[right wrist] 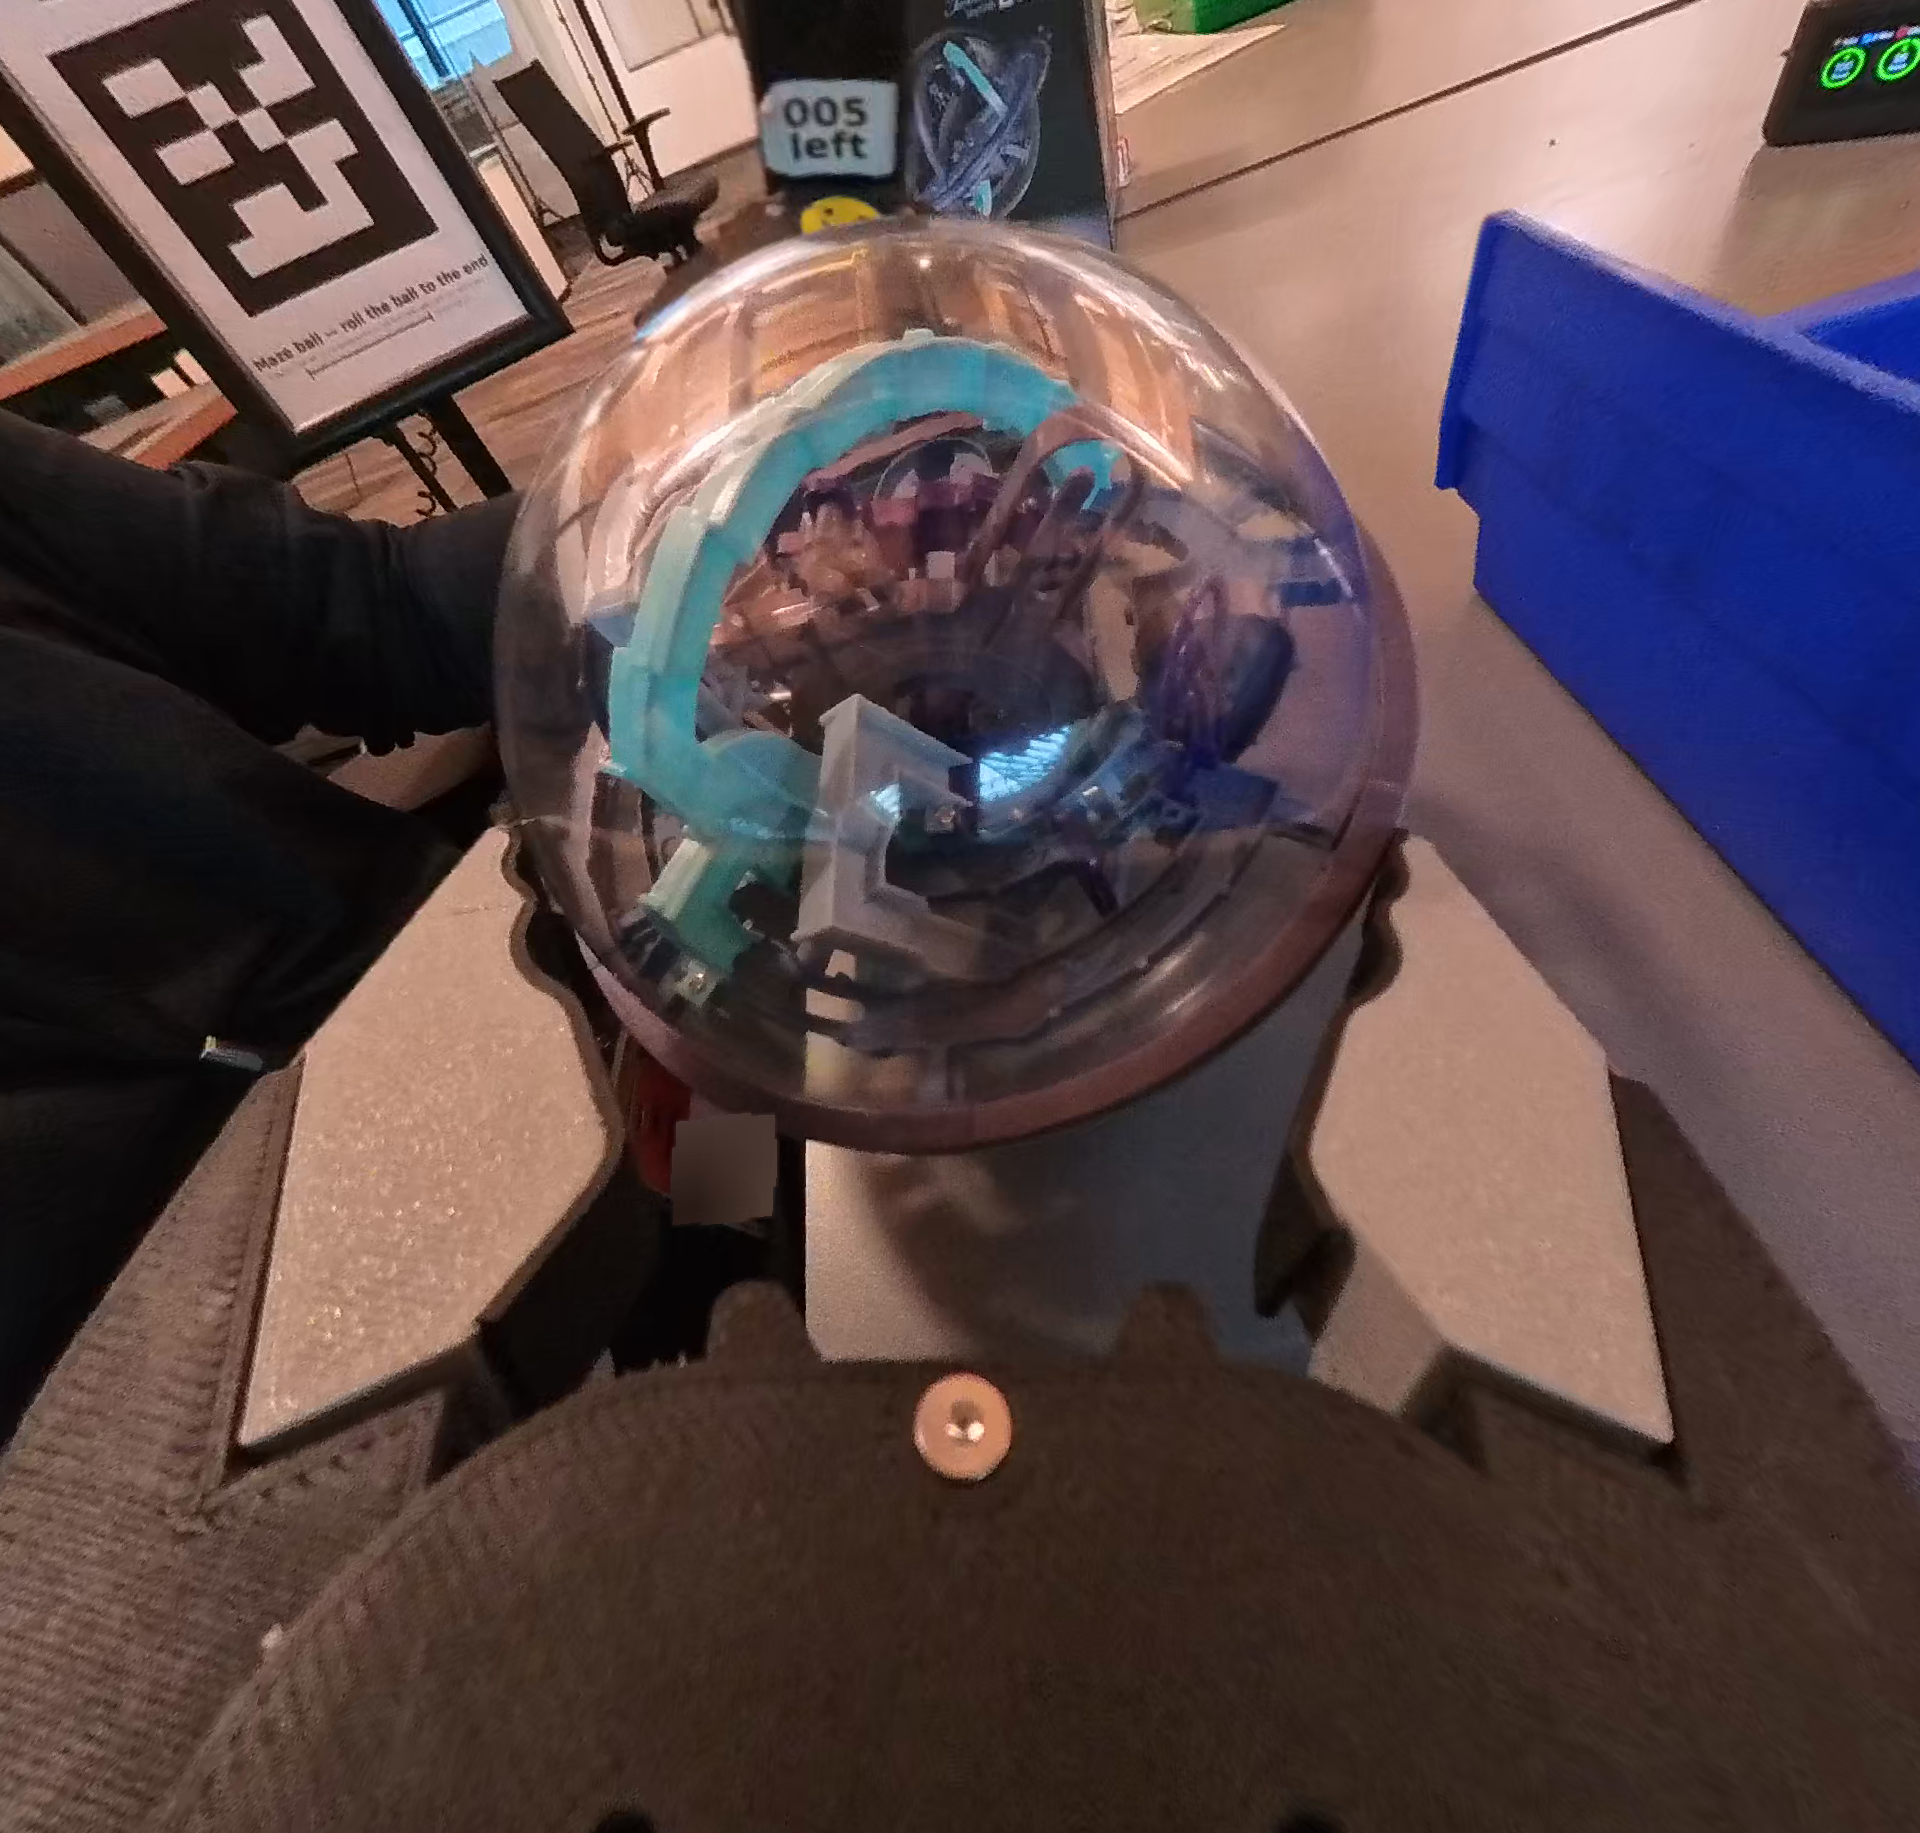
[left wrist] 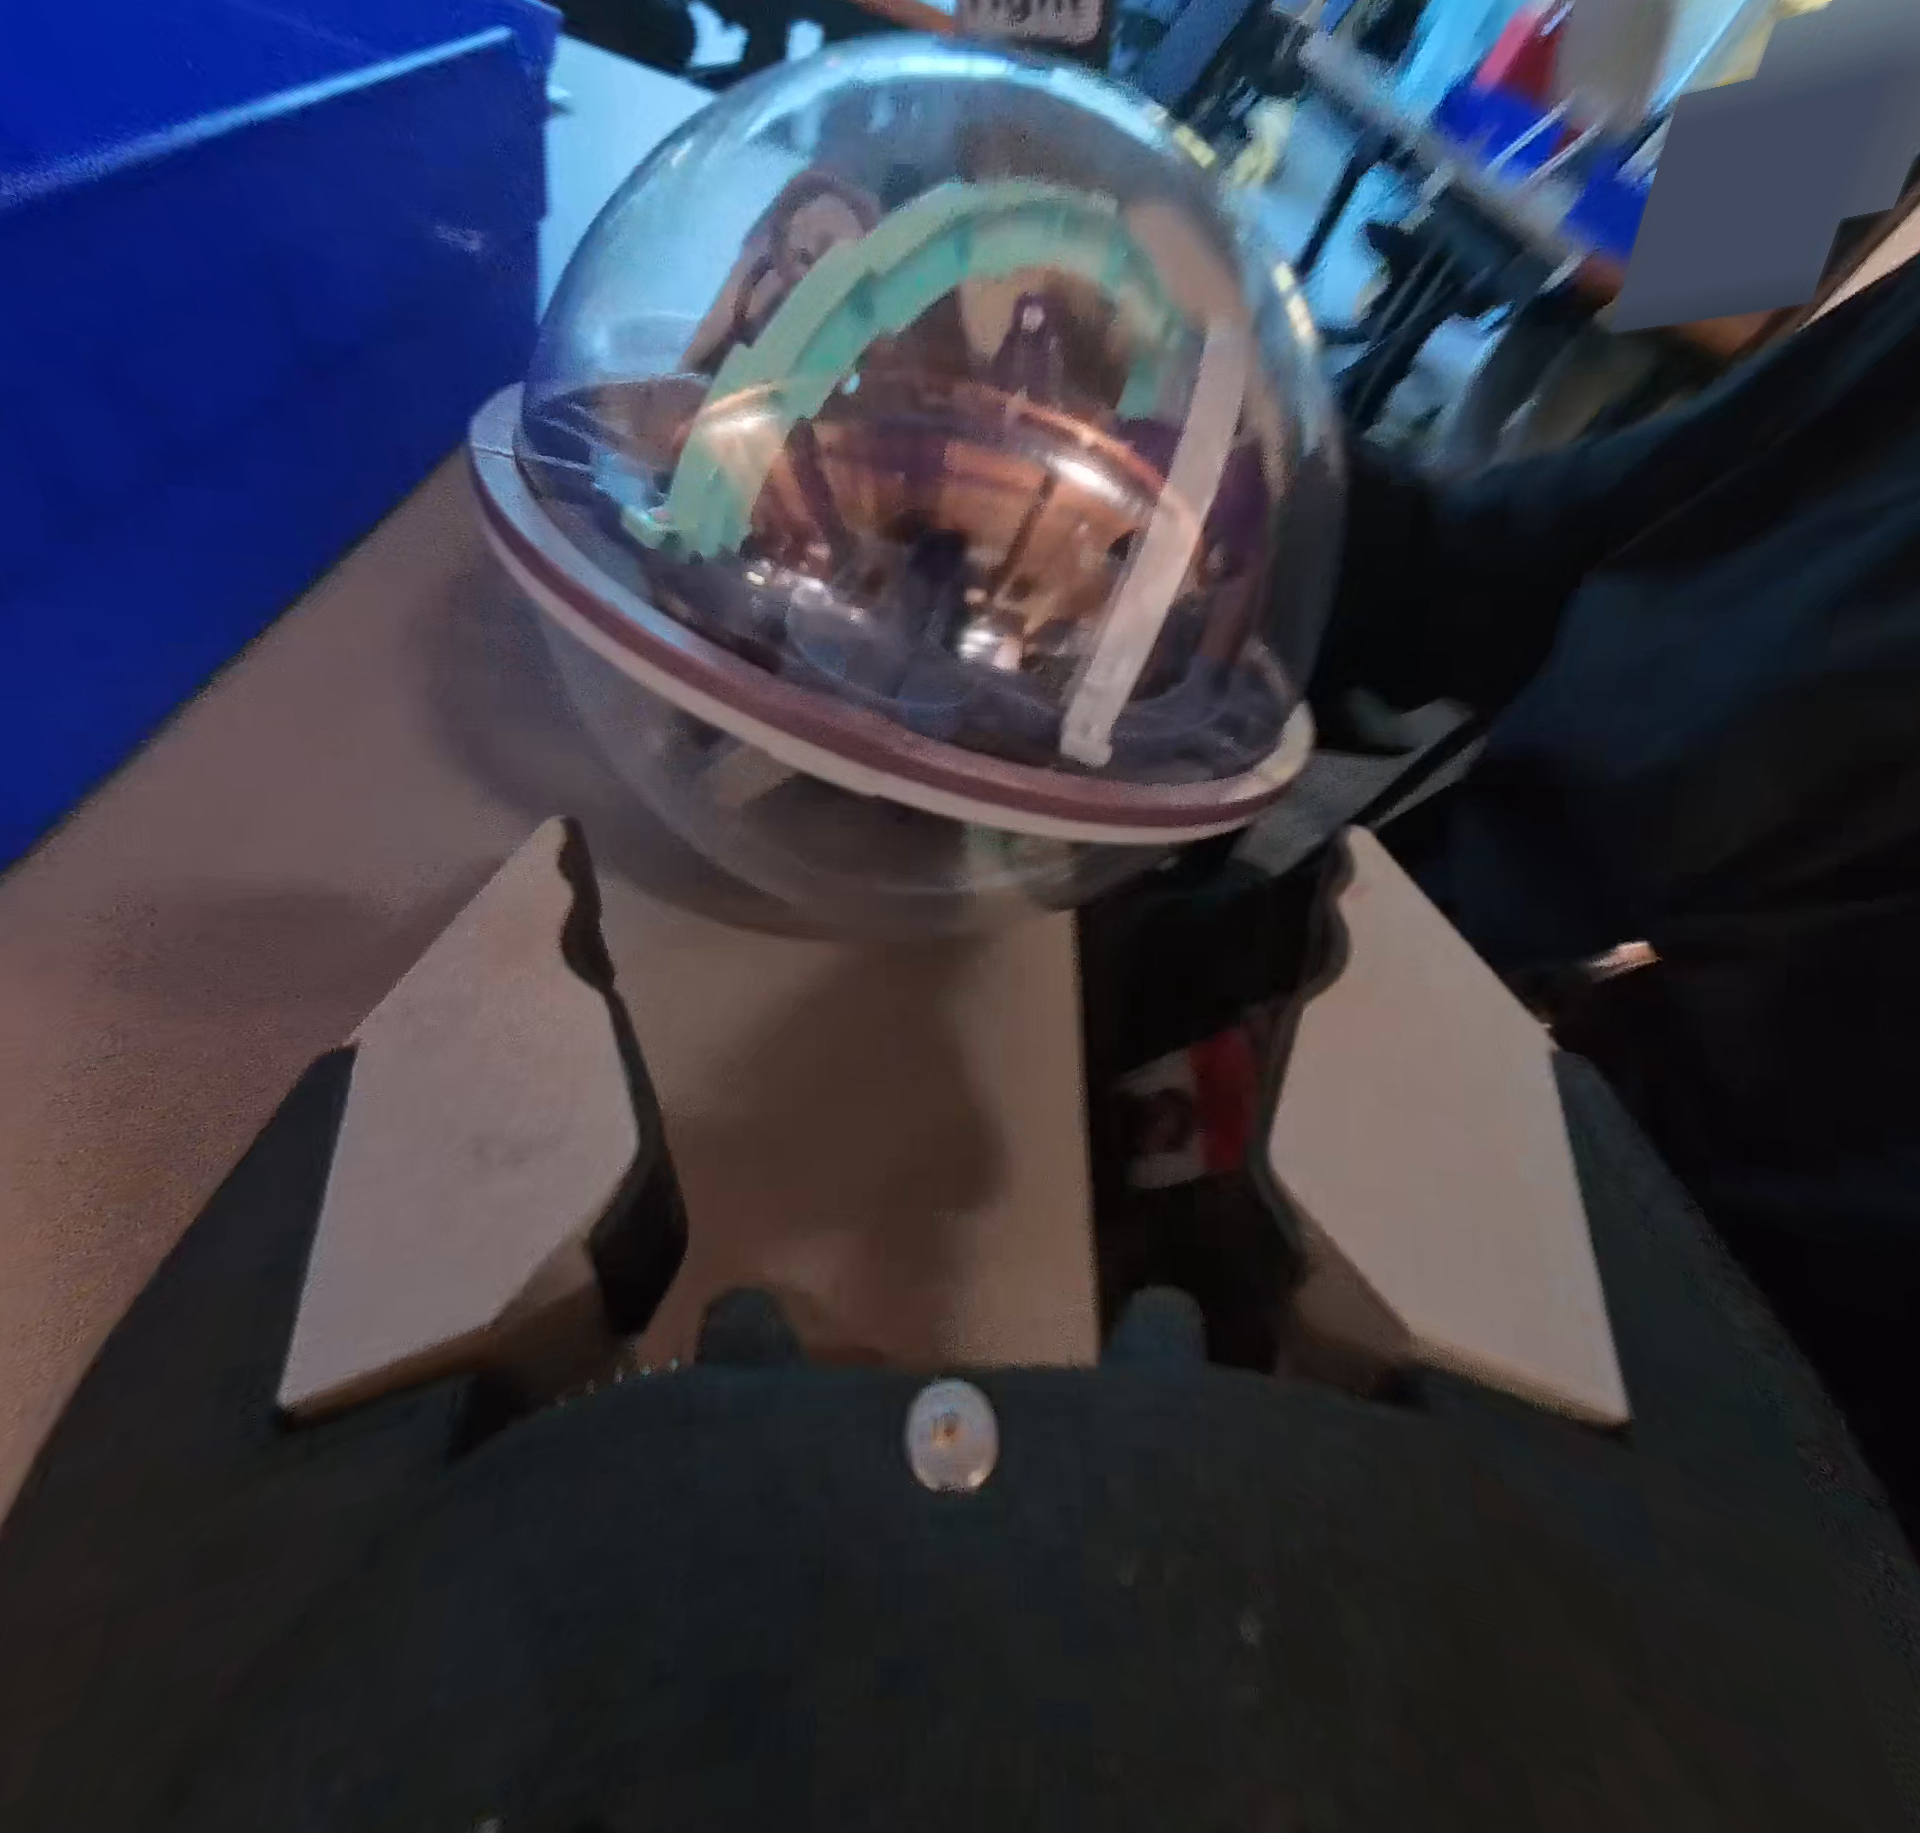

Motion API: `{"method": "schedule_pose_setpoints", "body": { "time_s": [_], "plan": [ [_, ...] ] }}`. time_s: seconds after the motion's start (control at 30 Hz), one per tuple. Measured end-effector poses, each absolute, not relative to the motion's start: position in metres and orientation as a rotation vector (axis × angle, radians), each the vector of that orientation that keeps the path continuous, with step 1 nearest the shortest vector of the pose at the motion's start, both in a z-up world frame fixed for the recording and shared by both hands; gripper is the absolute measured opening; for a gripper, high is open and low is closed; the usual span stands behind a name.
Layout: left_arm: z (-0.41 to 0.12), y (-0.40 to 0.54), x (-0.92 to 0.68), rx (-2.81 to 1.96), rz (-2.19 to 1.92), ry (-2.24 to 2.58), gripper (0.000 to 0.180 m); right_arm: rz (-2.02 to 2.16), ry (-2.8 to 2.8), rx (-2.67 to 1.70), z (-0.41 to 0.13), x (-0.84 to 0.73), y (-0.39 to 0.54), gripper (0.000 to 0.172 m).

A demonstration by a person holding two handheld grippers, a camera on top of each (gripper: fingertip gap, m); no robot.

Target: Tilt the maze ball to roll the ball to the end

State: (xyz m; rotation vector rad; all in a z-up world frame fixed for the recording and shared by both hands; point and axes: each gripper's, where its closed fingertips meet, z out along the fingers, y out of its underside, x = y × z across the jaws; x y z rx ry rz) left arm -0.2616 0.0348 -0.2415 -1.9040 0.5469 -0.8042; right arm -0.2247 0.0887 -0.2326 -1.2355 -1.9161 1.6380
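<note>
Maze ball (left wrist: 914,495), left wrist view: the clear sphere sits straight ahead of the left gripper (left wrist: 956,848), just past its fingertips, with its equator rim tilted down toward the right. Both fingers (left wrist: 488,1056) stand wide apart; the sphere's underside lies above and between the tips. Whether either pad presses on it cannot be told, since this view is blurred. A blue bin (left wrist: 239,329) stands left of the maze ball.

Right wrist view: the maze ball (right wrist: 956,682) fills the span of the right gripper (right wrist: 951,910). Both fingertips (right wrist: 436,1004) meet the rim at its widest, gripping it. The small rolling ball inside cannot be picked out among the tracks, so progress is unclear. The table (right wrist: 1299,256) extends behind.
</note>
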Motion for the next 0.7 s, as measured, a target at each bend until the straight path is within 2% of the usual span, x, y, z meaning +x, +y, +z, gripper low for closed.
{"method": "schedule_pose_setpoints", "body": {
  "time_s": [0.03, 0.1, 0.23, 0.3, 0.37, 0.5, 0.6, 0.7],
  "plan": [
    [-0.239, 0.033, -0.259, -1.897, -0.882, 0.53, 0.133, 1.641, -1.91, -1.233, -0.231, -0.225, 0.089, 0.148],
    [-0.244, 0.035, -0.256, -1.906, -0.932, 0.515, 0.127, 1.636, -1.902, -1.249, -0.23, -0.227, 0.09, 0.147],
    [-0.251, 0.034, -0.253, -1.95, -0.943, 0.529, 0.132, 1.553, -1.917, -1.361, -0.232, -0.214, 0.108, 0.144],
    [-0.245, 0.034, -0.257, -1.925, -0.946, 0.508, 0.129, 1.634, -1.929, -1.434, -0.23, -0.199, 0.11, 0.143],
    [-0.239, 0.035, -0.26, -1.903, -0.981, 0.472, 0.126, 1.69, -1.941, -1.491, -0.234, -0.193, 0.112, 0.131],
    [-0.251, 0.038, -0.25, -1.958, -1.074, 0.451, 0.123, 1.858, -1.946, -1.558, -0.244, -0.205, 0.096, 0.128],
    [-0.26, 0.037, -0.239, -2.017, -1.094, 0.473, 0.131, 2.043, -2.036, -1.606, -0.251, -0.208, 0.068, 0.143],
    [-0.265, 0.036, -0.237, -2.046, -1.032, 0.495, 0.141, 2.07, -1.991, -1.573, -0.249, -0.217, 0.061, 0.148]
  ]
}}
